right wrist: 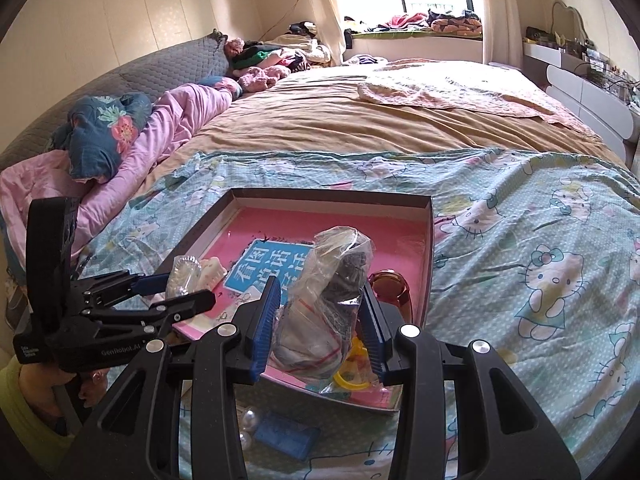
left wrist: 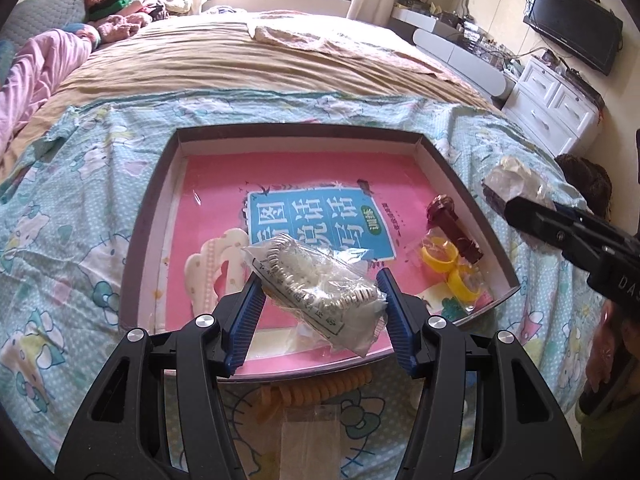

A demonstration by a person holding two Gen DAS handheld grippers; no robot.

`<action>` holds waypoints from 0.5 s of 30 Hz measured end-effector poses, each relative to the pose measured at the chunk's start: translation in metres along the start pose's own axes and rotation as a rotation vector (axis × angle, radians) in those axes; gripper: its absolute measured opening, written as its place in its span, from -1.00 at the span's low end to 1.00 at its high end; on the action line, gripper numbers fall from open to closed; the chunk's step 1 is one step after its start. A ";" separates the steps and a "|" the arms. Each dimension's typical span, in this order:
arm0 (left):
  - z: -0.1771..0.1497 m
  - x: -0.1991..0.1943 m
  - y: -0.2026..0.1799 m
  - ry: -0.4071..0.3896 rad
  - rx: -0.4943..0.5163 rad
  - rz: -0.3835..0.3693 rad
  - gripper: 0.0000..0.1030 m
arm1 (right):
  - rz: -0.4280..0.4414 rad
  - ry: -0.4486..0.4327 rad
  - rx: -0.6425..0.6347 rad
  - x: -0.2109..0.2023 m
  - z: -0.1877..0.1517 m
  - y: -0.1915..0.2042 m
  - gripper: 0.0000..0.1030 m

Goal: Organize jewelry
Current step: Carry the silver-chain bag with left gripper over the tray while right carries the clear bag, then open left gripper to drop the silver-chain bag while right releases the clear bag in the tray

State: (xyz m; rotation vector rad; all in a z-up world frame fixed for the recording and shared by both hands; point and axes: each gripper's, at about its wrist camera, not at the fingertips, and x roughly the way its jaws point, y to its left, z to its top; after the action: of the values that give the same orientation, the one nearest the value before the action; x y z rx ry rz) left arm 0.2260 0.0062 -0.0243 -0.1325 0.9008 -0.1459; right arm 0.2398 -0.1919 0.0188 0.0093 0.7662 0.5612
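Both grippers hang over the shallow box (left wrist: 432, 160) on the bed, each with a bagged piece of jewelry between its blue pads.

The left gripper (left wrist: 320, 300) grasps a clear bag with a silver coiled bracelet (left wrist: 316, 284). The bag sits crosswise between the fingers; its loose end droops below and past the right finger. From here I judge the hold to be on slack plastic rather than on the bracelet itself, so the metal could slide inside the bag and tip it out toward that drooping end.

The right gripper (right wrist: 320, 320) pinches a crumpled clear bag with something dark inside (right wrist: 340, 280); I cannot tell what. The bag stands up tall beyond the fingertips, top-heavy, and might flop over when let go.

Beyond and to the right of the left fingers lie the yellow rings (left wrist: 444, 256) and a dark red piece (left wrist: 452, 228), already in the box. A careless drop there could scatter them or bury them.

The two grippers are near each other over the same box; if both go down together, they may knock. An orange coil (left wrist: 316, 392) lies below the left fingers, outside the box.
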 end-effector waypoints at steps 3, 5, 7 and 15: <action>-0.003 0.008 0.001 0.019 0.010 0.007 -0.06 | -0.009 0.017 0.002 0.011 0.001 -0.001 -0.27; -0.004 0.012 0.001 0.028 0.013 0.007 -0.05 | -0.014 0.040 0.005 0.022 -0.001 -0.003 -0.27; -0.005 0.014 0.001 0.034 0.016 0.008 -0.04 | -0.013 0.058 0.010 0.030 -0.002 -0.004 -0.27; -0.004 0.017 0.007 0.048 0.005 0.013 -0.03 | -0.014 0.106 0.023 0.053 -0.007 -0.006 -0.27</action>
State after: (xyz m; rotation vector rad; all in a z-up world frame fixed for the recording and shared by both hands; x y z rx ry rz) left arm 0.2339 0.0099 -0.0416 -0.1189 0.9485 -0.1399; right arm 0.2691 -0.1730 -0.0226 -0.0043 0.8750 0.5431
